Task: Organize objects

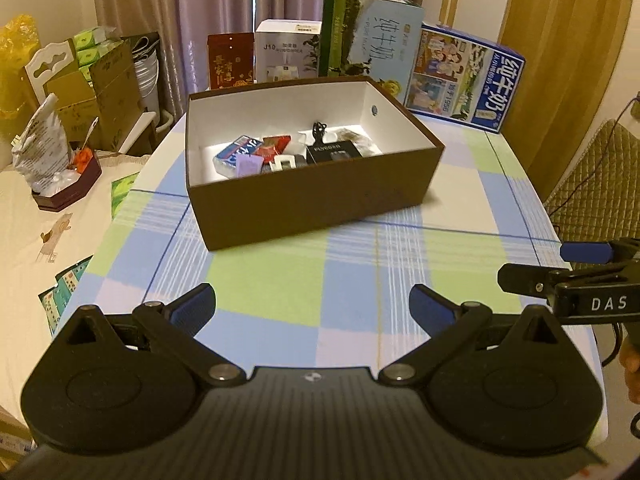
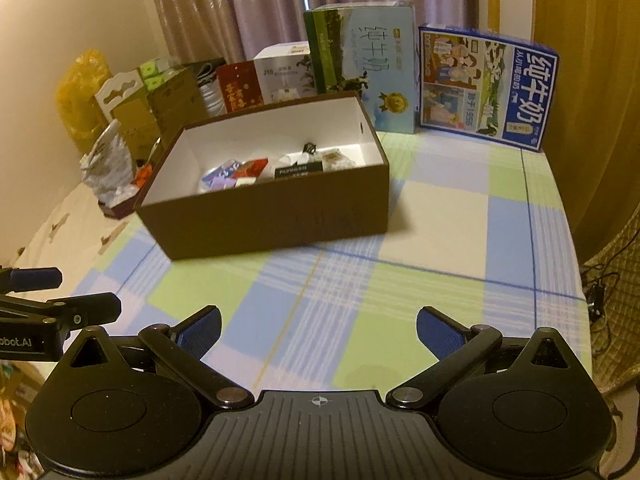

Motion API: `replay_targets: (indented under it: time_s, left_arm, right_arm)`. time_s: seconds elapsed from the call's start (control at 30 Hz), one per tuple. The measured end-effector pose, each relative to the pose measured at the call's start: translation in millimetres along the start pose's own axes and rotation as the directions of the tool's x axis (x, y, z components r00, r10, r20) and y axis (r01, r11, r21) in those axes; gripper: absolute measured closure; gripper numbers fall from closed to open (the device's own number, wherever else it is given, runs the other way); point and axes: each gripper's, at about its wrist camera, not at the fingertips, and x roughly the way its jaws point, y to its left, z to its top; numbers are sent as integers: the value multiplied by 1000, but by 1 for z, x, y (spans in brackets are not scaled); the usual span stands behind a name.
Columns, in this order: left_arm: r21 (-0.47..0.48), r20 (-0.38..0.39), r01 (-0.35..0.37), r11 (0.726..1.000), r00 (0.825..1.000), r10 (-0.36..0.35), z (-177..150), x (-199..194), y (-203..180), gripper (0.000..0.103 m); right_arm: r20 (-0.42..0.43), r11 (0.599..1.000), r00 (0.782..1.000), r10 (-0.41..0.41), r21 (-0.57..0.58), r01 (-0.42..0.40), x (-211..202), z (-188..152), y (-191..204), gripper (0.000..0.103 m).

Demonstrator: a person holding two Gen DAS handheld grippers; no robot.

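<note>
Ahead, brown box (image 1: 312, 204) sits well beyond both spread, empty hand-held grippers (image 1: 312, 308) (image 2: 318, 330).

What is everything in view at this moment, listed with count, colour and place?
Box: one, brown outside and white inside, open, on the table centre.
Small items: several, mixed blue, red, purple, white and black, lying inside the box; exact count unclear.
Tablecloth: one, checked blue, green and white, covering the table.
Milk cartons: two, one pale blue-green, one dark blue, standing behind the box.
White carton: one, behind the box.
Red packet: one, left of the white carton.
Cardboard boxes: some, brown, far left.
Curtain: purple-grey, at the back.
Left gripper: black with blue pads, open, empty, above the tablecloth.
Right gripper: same colours, open, empty.
</note>
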Motion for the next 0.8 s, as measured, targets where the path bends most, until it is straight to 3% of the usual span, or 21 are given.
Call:
replay_targets:
  time_s: [0.8]
  left_arm:
    - [-3,-11,-17,1000,1000,17,-63,-53,-41,1]
  right_arm:
    - [-12,1000,1000,8,-21,-9,-67,-65,-6,2]
